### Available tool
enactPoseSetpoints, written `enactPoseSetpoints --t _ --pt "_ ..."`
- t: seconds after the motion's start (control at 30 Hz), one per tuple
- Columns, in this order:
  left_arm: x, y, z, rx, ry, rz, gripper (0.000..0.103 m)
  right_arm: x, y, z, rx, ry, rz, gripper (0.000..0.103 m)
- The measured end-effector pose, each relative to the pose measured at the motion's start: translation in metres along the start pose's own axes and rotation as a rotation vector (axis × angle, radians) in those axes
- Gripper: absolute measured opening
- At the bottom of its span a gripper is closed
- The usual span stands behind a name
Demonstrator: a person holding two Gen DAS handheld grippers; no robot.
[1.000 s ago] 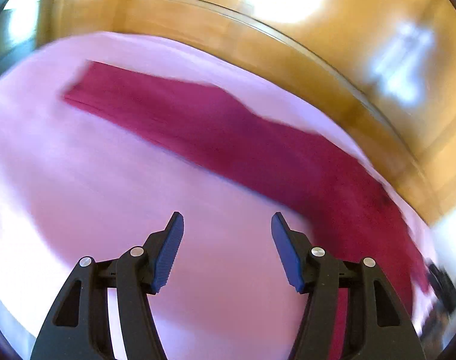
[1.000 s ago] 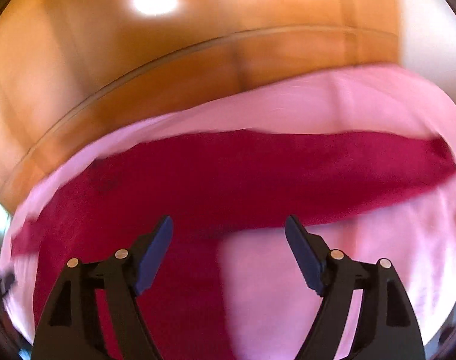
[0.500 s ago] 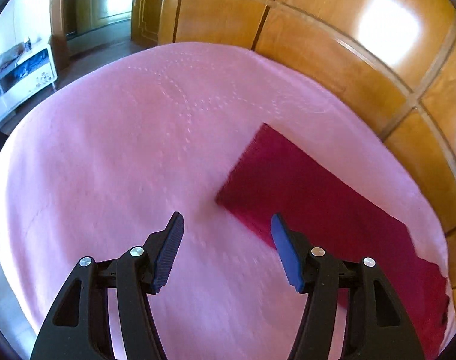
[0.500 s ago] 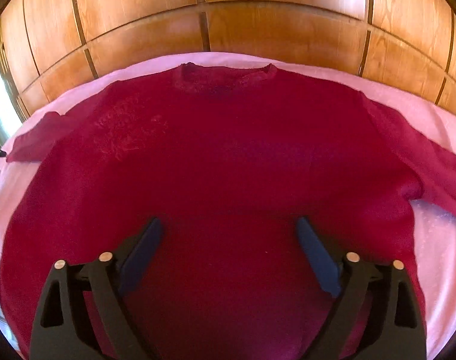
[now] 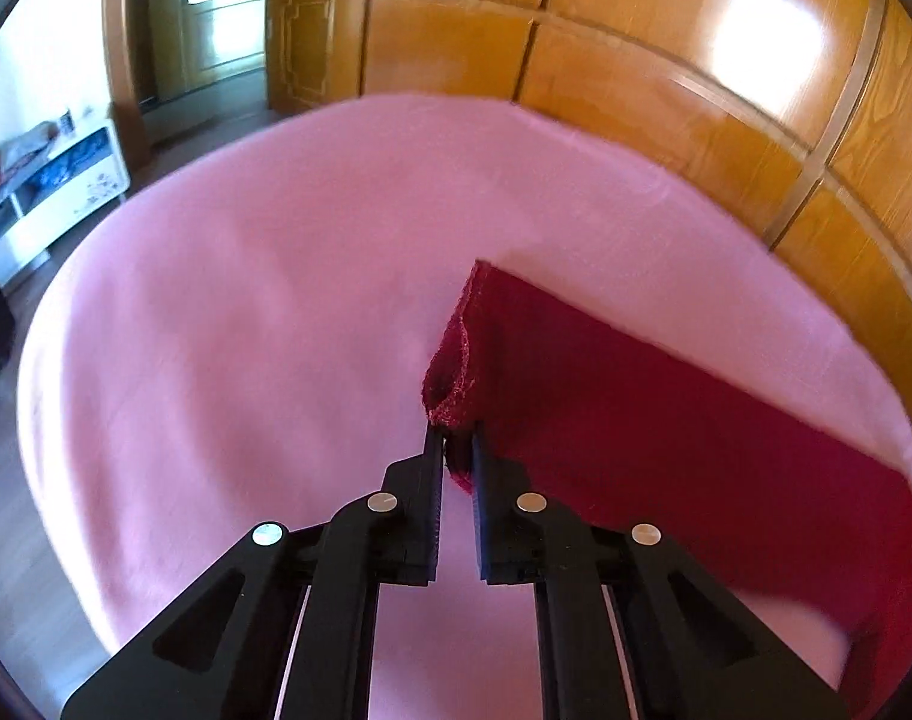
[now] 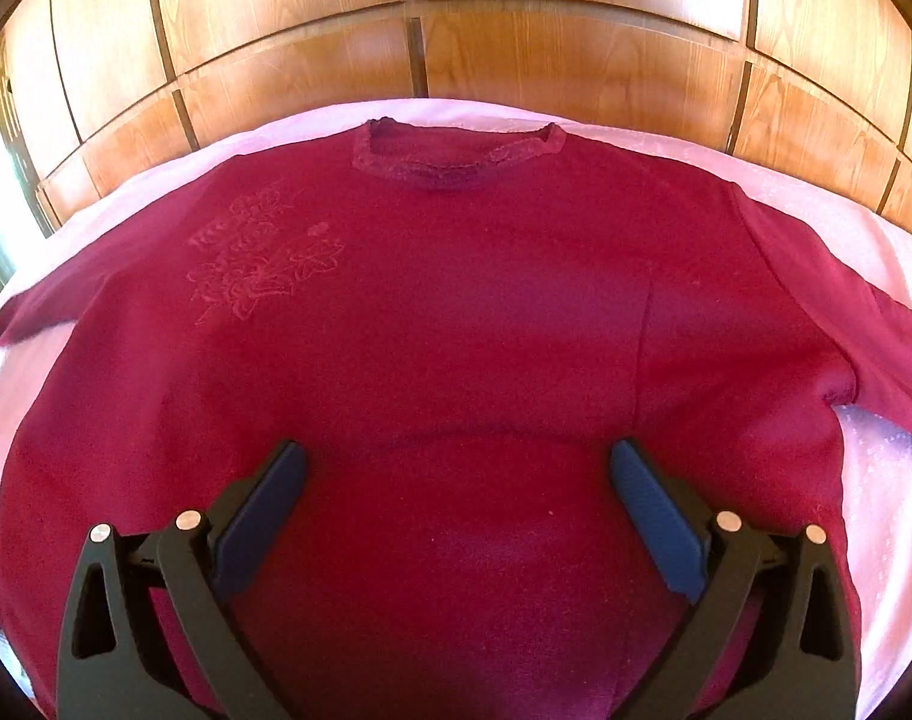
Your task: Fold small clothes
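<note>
A dark red long-sleeved sweater (image 6: pixel 456 324) lies flat, front up, on a pink blanket (image 6: pixel 888 480), collar toward the wooden wall. My right gripper (image 6: pixel 456 462) is open and empty, hovering over the sweater's lower middle. In the left wrist view one sleeve (image 5: pixel 666 420) stretches out to the right. My left gripper (image 5: pixel 457 450) is shut on the cuff end of that sleeve (image 5: pixel 450 378), which is bunched and lifted a little off the blanket (image 5: pixel 246 330).
Wooden panelled wall (image 6: pixel 456 18) runs right behind the blanket's far edge. In the left wrist view a white low cabinet (image 5: pixel 48 186) and a doorway (image 5: pixel 216 18) stand at the far left, beyond the blanket's rounded edge.
My left gripper has moved onto the sleeve end and shut on the cuff; it was open before. My right gripper has stayed open over the sweater body.
</note>
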State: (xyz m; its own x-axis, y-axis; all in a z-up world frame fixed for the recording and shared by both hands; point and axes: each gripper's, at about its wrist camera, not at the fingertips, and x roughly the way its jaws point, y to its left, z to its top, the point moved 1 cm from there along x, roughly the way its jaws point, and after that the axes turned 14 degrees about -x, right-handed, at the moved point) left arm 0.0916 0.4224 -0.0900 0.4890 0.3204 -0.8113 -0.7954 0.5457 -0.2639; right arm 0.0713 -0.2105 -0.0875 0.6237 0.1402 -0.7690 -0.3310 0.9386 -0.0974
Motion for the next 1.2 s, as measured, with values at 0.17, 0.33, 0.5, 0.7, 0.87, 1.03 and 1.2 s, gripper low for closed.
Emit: enactPoseSetpoints --t 0.17,0.33,0.5,0.7,0.87,1.03,1.2 --pt "0.002 -0.014 -0.003 0.016 -0.007 0.066 0.018 0.001 -0.002 0.0 -0.005 0.001 -0.004 0.101" --pt "-0.037 -0.044 -0.023 0.049 -0.009 -0.058 0.021 0.0 -0.003 -0.001 -0.004 -0.005 -0.004 0.101" --pt "-0.084 -0.098 -0.091 0.234 0.056 -0.28 0.021 -0.007 -0.004 -0.002 0.003 -0.001 0.0 0.101" --pt "-0.14 -0.156 -0.204 0.437 0.213 -0.579 0.032 -0.032 -0.017 -0.024 0.012 -0.007 -0.017 0.101" --pt "-0.152 -0.175 -0.274 0.619 0.246 -0.614 0.039 -0.062 -0.031 -0.072 0.002 0.004 -0.014 0.101" --pt "-0.145 -0.168 -0.318 0.763 0.183 -0.537 0.039 -0.093 -0.037 -0.106 -0.036 0.04 0.001 0.101" --pt "-0.142 -0.169 -0.319 0.762 0.172 -0.521 0.046 -0.121 -0.071 -0.115 0.092 0.02 0.079 0.068"
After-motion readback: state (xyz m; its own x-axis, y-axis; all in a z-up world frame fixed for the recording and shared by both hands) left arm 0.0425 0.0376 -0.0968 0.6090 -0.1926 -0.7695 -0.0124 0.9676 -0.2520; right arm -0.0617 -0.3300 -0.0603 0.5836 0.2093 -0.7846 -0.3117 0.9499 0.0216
